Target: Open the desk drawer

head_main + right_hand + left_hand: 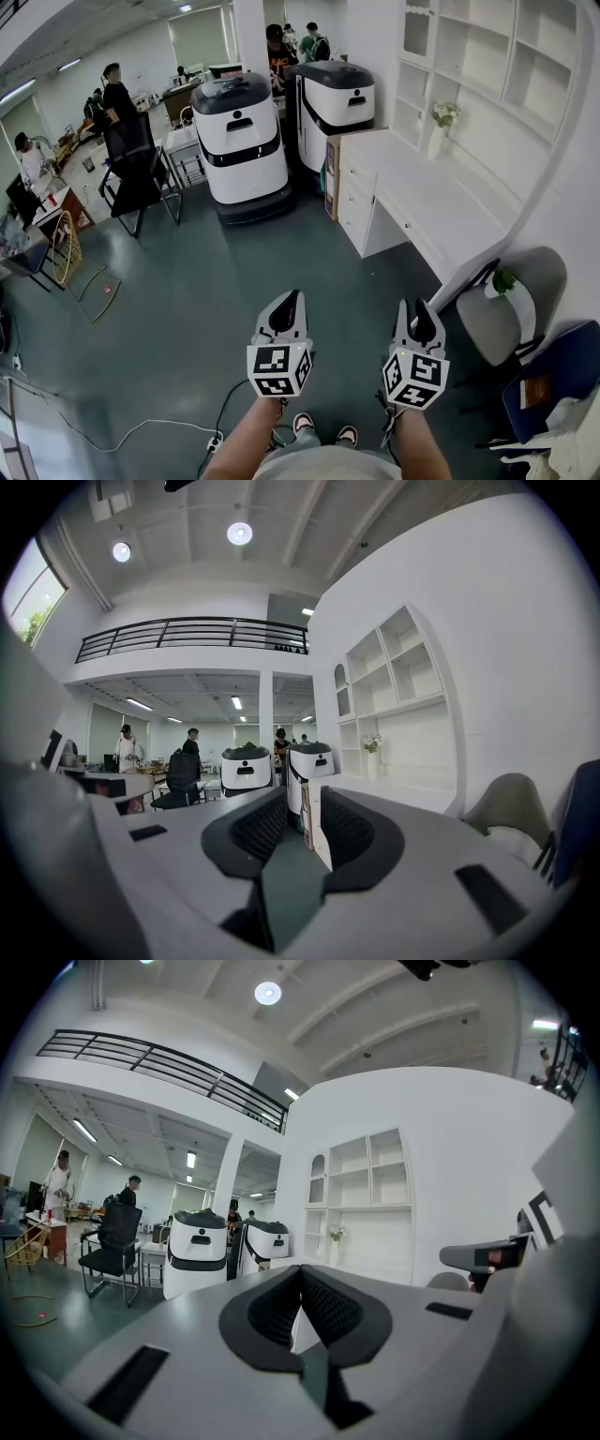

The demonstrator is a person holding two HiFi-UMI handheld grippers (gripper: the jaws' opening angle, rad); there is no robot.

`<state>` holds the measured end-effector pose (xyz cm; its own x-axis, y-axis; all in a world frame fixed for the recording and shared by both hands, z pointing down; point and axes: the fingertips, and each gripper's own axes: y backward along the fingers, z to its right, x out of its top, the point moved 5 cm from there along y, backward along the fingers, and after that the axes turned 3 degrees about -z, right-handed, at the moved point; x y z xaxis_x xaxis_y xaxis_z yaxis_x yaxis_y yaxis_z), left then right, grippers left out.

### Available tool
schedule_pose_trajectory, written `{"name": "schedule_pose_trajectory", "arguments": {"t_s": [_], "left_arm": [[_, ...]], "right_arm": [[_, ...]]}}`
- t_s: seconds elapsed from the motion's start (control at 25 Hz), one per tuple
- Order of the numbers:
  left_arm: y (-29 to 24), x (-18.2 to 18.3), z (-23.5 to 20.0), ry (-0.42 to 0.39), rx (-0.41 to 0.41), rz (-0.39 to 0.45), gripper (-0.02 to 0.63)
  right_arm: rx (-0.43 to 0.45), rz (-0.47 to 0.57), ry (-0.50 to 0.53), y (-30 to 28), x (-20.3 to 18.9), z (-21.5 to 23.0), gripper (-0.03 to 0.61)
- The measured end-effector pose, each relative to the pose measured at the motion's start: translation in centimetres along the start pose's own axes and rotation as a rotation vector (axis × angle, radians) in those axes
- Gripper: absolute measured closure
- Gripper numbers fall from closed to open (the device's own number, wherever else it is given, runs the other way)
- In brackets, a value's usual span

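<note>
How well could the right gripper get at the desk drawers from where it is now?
Probably not yet. The right gripper, jaws apart and empty, is held well short of the desk drawers. Only bare floor lies between, so nothing blocks it; stepping closer should do.

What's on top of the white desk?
A white vase of flowers stands at the far end of the desk, by the shelves. The drawers are shut, so their insides are hidden.
</note>
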<state>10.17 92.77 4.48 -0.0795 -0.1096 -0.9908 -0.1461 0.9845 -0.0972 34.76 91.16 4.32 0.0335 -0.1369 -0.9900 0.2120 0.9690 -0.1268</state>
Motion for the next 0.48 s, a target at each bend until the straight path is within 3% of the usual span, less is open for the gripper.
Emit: {"name": "schedule_pose_trajectory", "arguments": {"t_s": [0.24, 0.48], "left_arm": [[-0.4, 0.4, -2.1, -0.003, 0.006, 0.000, 0.595], [-1.7, 0.3, -4.5, -0.017, 0.002, 0.000, 0.595]], "right_arm": [[-0.019, -0.003, -0.009, -1.0, 0.0, -1.0, 0.423], [-0.039, -0.006, -0.013, -3.1, -0.6, -2.0, 0.423]]}}
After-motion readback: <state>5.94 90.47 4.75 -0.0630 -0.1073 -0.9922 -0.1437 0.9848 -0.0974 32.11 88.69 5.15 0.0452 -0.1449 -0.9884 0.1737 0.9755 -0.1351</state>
